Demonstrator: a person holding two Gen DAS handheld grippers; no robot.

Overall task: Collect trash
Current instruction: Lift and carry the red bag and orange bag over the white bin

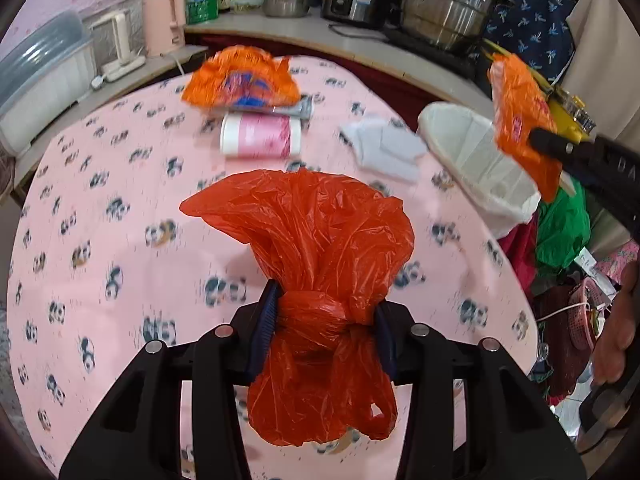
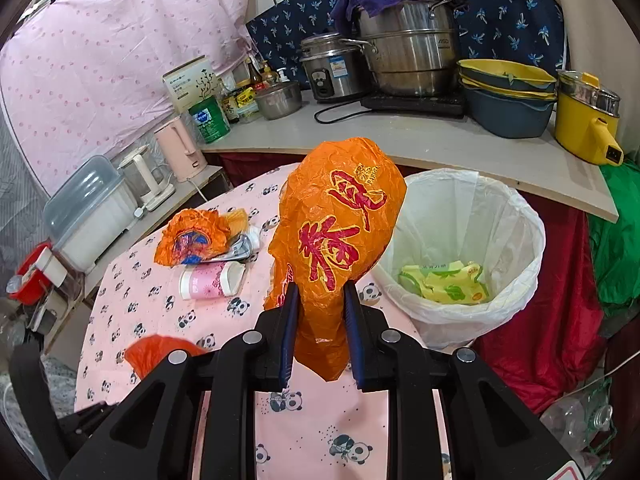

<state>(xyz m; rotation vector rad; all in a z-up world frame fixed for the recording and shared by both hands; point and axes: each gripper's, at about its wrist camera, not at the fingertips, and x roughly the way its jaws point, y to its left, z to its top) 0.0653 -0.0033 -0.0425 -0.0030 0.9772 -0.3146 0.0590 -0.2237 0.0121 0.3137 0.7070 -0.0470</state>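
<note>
The job looks partly done, judging by how things lie. The white-lined bin (image 2: 516, 240) stands just off the far right edge of the table (image 2: 132, 280) and already holds one yellow-green packet (image 2: 444, 282) at its bottom. Two pieces are in hand. The right gripper (image 2: 320, 332) has its jaws pinching the lower end of one orange wrapper (image 2: 340, 236) with red characters, held up in the air near the bin's rim but not yet over the opening. The left gripper (image 1: 326, 332) has its jaws pressed on the knot of one red plastic bag (image 1: 316, 248), lifted above the near part of the table. Left on the pink panda cloth, toward the far edge, I count one crumpled orange wrapper (image 2: 192, 240) with blue print, one grey foil piece (image 2: 242, 245) tucked against it, and one pink and white tub (image 2: 210, 280) lying on its side just in front of them. One pale folded cloth or paper (image 1: 384, 152) lies nearer the right edge, close to the bin; it is too blurred to tell which. So one piece is binned, two are carried, and about four wait.
</note>
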